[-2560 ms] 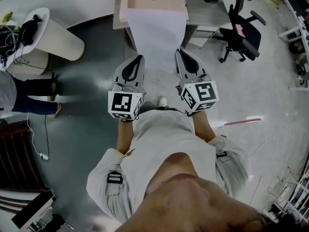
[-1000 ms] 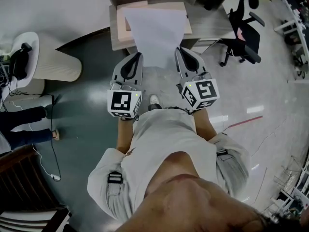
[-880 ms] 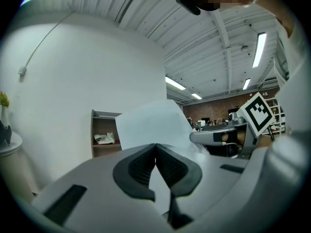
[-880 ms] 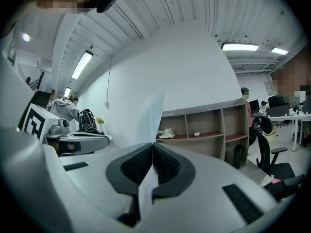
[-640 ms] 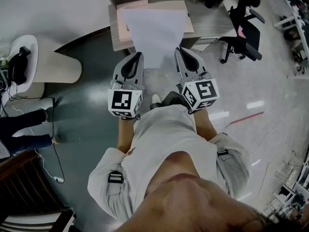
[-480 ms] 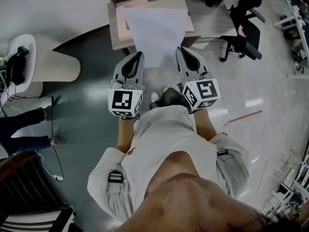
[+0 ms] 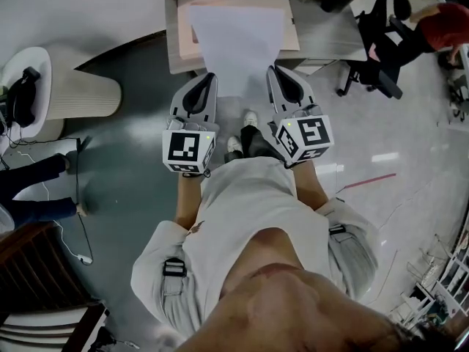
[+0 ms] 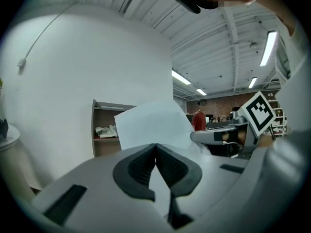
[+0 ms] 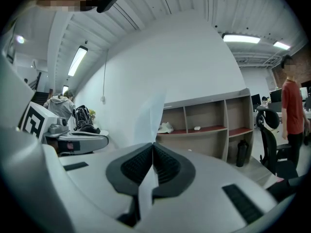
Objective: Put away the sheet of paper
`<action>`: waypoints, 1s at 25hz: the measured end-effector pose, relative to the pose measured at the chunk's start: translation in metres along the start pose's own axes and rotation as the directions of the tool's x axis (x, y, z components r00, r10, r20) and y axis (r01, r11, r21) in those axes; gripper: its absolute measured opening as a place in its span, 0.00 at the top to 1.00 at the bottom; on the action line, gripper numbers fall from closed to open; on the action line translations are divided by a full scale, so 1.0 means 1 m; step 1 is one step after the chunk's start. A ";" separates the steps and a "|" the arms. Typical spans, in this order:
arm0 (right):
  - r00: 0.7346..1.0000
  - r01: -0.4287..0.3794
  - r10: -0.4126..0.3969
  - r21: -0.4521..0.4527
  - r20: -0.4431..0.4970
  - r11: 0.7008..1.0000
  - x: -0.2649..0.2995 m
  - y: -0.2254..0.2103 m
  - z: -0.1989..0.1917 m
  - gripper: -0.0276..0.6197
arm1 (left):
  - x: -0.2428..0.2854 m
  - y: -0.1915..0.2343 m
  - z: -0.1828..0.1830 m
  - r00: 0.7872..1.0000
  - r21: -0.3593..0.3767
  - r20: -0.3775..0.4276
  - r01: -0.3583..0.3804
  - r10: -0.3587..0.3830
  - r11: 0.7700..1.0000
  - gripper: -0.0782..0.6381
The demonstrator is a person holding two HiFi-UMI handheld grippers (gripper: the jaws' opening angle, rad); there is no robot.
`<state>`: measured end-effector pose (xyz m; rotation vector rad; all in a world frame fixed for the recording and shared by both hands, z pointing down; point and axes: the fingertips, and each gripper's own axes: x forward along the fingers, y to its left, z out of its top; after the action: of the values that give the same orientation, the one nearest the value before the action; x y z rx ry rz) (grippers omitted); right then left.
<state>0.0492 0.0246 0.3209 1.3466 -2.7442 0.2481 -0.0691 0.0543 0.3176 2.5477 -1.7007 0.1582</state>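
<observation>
Left tongs [image 7: 208, 79] and right tongs [image 7: 273, 72] clamp near corners of the sheet of paper [image 7: 238, 39], stretching ahead over the counter [image 7: 324, 29].

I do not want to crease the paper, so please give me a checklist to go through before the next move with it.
1. Left gripper shut on the sheet of paper: ok.
2. Right gripper shut on the sheet: ok.
3. Sheet spread flat between both grippers: ok.
4. Sheet lined up with the desk ahead: ok.
5. Free room on the pink board: cannot tell.
</observation>
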 end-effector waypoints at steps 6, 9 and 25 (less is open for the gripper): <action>1.000 -0.027 0.027 0.000 0.010 1.000 0.028 -0.025 0.012 0.93 | 0.032 0.011 0.015 1.000 0.025 0.010 -0.024 0.024 0.999 0.86; 0.999 -0.041 0.041 -0.003 0.020 0.999 0.043 -0.034 0.020 0.93 | 0.046 0.019 0.021 0.999 0.028 0.011 -0.038 0.038 0.999 0.86; 0.993 -0.109 0.110 -0.024 0.037 0.994 0.079 -0.076 0.042 0.93 | 0.100 0.026 0.039 0.995 0.048 0.024 -0.101 0.100 0.994 0.86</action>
<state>0.0607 -0.0903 0.2991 1.2096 -2.8473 0.1999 -0.0530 -0.0520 0.2913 2.5076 -1.8563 0.1813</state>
